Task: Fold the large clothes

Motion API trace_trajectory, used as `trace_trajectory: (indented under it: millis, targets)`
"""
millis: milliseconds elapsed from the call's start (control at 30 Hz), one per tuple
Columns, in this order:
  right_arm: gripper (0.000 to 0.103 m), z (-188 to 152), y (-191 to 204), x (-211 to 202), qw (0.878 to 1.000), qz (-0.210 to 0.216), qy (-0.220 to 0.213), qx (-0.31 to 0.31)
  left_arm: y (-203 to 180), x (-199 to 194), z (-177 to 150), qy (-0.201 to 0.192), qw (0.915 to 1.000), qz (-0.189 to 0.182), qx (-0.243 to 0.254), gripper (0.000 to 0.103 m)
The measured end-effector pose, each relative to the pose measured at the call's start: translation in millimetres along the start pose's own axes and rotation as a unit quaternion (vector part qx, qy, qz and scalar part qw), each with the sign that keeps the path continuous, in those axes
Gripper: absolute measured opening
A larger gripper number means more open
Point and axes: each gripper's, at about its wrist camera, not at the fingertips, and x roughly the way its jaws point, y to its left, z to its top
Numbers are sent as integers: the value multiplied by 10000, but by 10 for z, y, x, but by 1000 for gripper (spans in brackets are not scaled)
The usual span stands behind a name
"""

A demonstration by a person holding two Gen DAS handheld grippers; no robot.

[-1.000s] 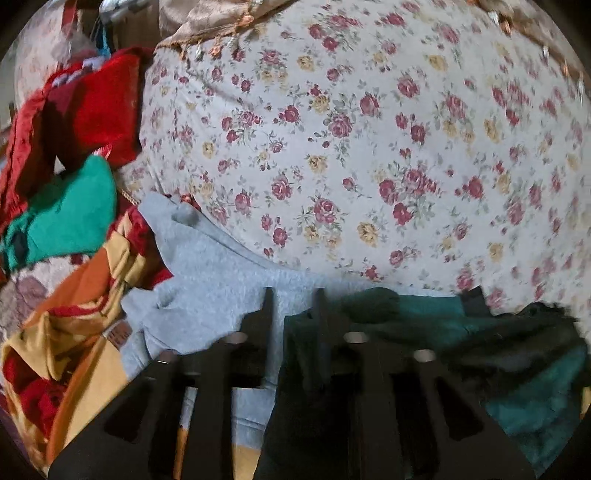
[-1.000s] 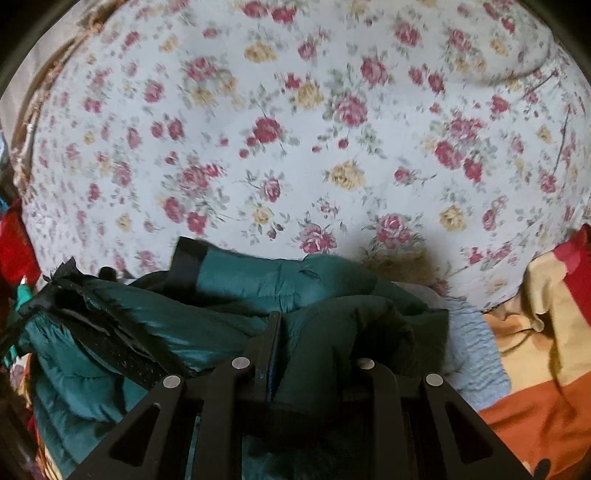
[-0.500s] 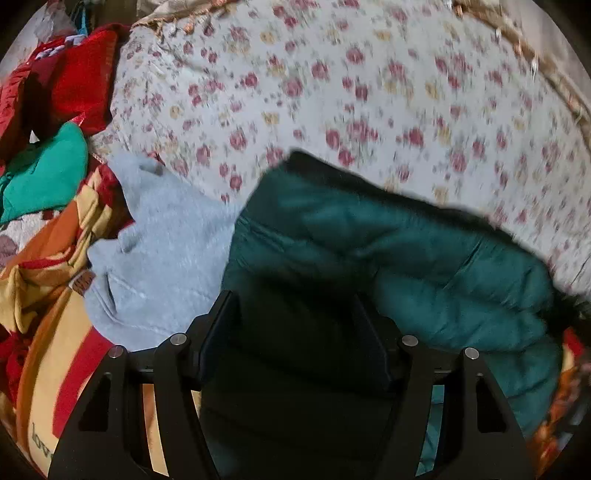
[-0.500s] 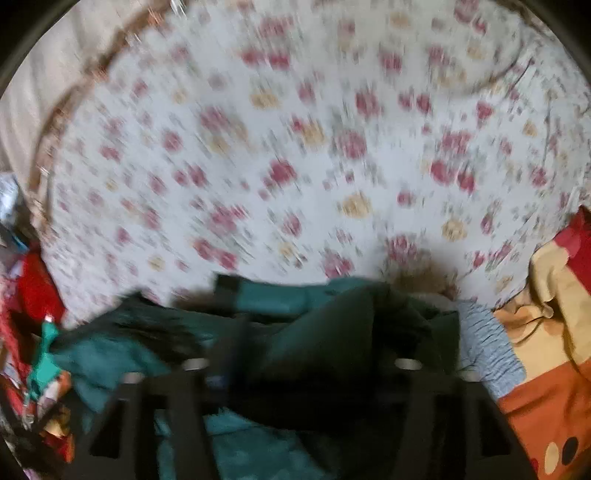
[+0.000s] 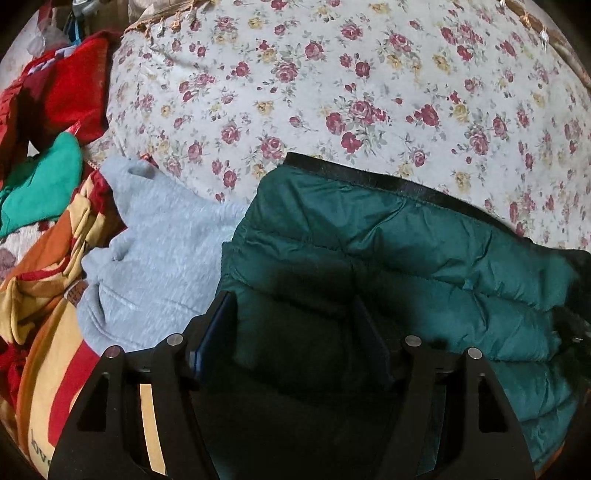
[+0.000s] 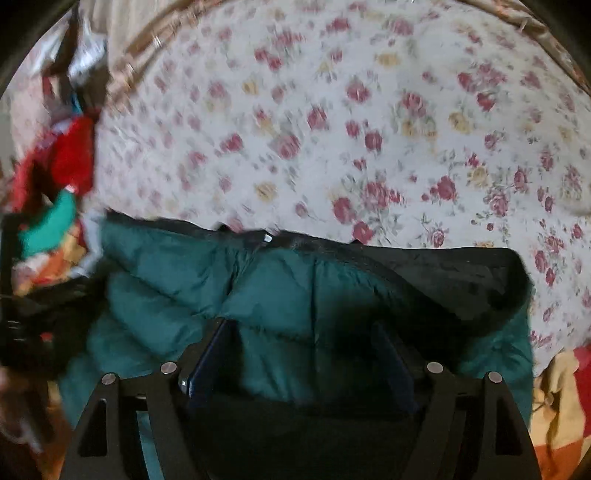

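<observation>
A dark green quilted puffer jacket (image 5: 406,251) with a black trim edge lies on the floral bedsheet (image 5: 332,74). It also fills the lower part of the right wrist view (image 6: 280,295), which is blurred. My left gripper (image 5: 295,306) is open, its fingers spread wide over the jacket's left part. My right gripper (image 6: 306,336) is open too, its fingers spread over the jacket's middle. Neither gripper holds any cloth.
A light grey sweatshirt (image 5: 159,258) lies left of the jacket. A pile of red, green and orange-yellow clothes (image 5: 48,184) sits at the far left. An orange and yellow blanket (image 6: 554,406) shows at the right. The bed's fringed edge (image 5: 535,26) runs along the back.
Both grippers were shut on the bunched jacket a second ago; they have opened and let it go. The jacket now lies spread out flatter on the sheet.
</observation>
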Motion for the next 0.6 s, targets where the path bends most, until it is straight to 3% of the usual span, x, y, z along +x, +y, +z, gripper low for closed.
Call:
trace_trajectory:
  millis: [67, 167, 300, 433, 600]
  targets:
    - [76, 4, -93, 220, 9995, -232, 161, 116, -21, 54, 30, -12, 10000, 10, 11, 69]
    - [76, -13, -303, 463, 9980, -149, 257, 556, -51, 127, 67, -54, 10000, -2, 3, 70]
    - [77, -60, -317, 621, 9974, -225, 252, 640, -124, 202, 105, -89, 9999, 76, 107, 75]
    - [76, -56, -308, 485, 9972, -153, 293, 677, -115, 225, 139, -17, 9998, 36, 172, 77]
    - [76, -34, -360, -2, 9978, -123, -215, 612, -63, 169, 172, 47, 9997, -71, 210, 77]
